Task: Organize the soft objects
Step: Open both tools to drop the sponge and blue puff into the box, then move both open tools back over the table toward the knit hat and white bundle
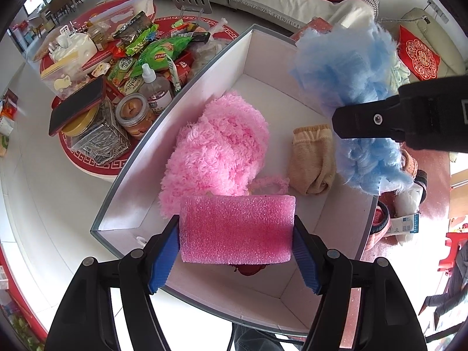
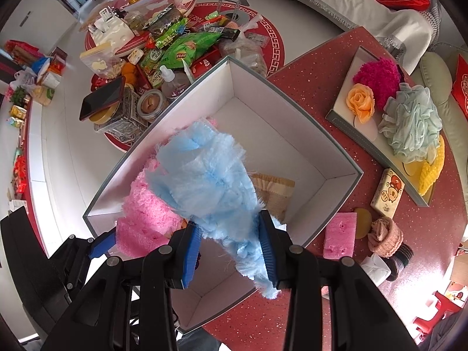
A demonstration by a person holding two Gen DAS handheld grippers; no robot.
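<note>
Over the box: we hold both loads above the white box (image 2: 292, 134).
Left gripper (image 1: 236, 241): clamped on pink foam block (image 1: 237, 229), long axis across fingers.
Right gripper (image 2: 231, 248): pinching blue fluffy duster (image 2: 204, 175), hanging over the box's middle, beside us.

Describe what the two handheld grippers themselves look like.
Both match. The left gripper and right gripper have glossy black plastic linkage arms joined by round silver-grey pivot pins. Each finger ends in a blue ribbed pad. Seen side-on from the left wrist, the right gripper's black finger carries one small screw. No cables or sleeves show.

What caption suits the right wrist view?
Right gripper holds blue fluff over the white box.
</note>
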